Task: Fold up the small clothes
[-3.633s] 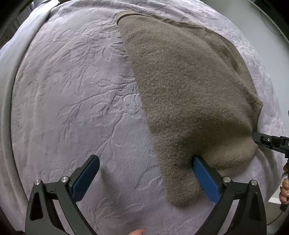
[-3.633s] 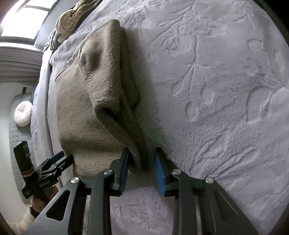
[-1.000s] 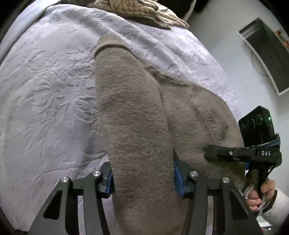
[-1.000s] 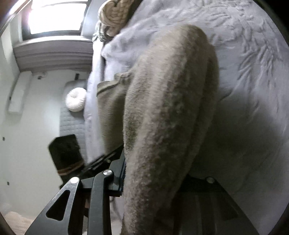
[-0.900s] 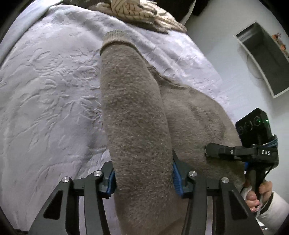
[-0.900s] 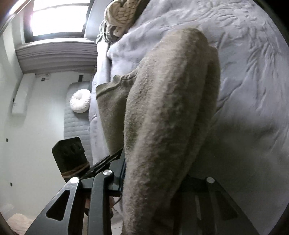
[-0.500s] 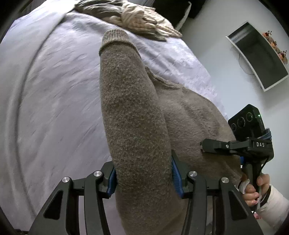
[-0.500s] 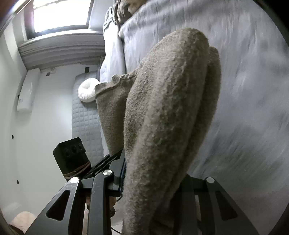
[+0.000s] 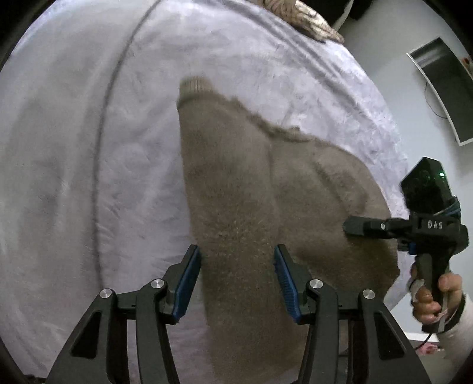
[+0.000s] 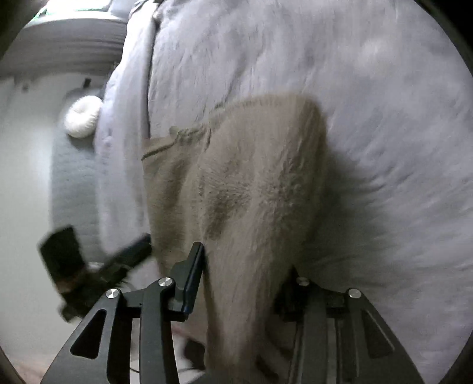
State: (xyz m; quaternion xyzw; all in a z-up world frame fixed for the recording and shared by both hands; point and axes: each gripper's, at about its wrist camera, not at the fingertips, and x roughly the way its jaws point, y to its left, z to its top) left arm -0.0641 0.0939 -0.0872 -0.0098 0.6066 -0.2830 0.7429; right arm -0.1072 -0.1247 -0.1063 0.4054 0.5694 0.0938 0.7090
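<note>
- A lavender embossed blanket (image 9: pixel 74 147) covered the bed and filled most of both views; pale walls stood beyond it, with a dark wall shelf (image 9: pixel 440 85) at the far right of the left view and a round white cushion (image 10: pixel 82 116) at the bed's far side in the right view; both pictures were blurred.
- The brown sweater (image 9: pixel 236 192) lay across the blanket's near part, its ribbed cuff (image 9: pixel 193 85) pointing away and its near end rising into both tools; a cable-knit garment (image 9: pixel 307 20) sat well apart at the bed's top edge.
- The left gripper (image 9: pixel 236 271) held a thick bunch of the sweater between its blue pads (image 9: pixel 186 277), the jaws narrowed onto the cloth.
- The right gripper (image 10: pixel 245 283) also clamped the sweater, though its right finger was buried in wool; seen from the left view, its tip met the sweater's right edge.
- Judged from this, the fold was midway: the near end raised by both tools, not yet laid over.
- The next move likely called for carrying both corners forward together, level, toward the cuff end, then lowering the cloth flat; uneven hands would skew the fold.
</note>
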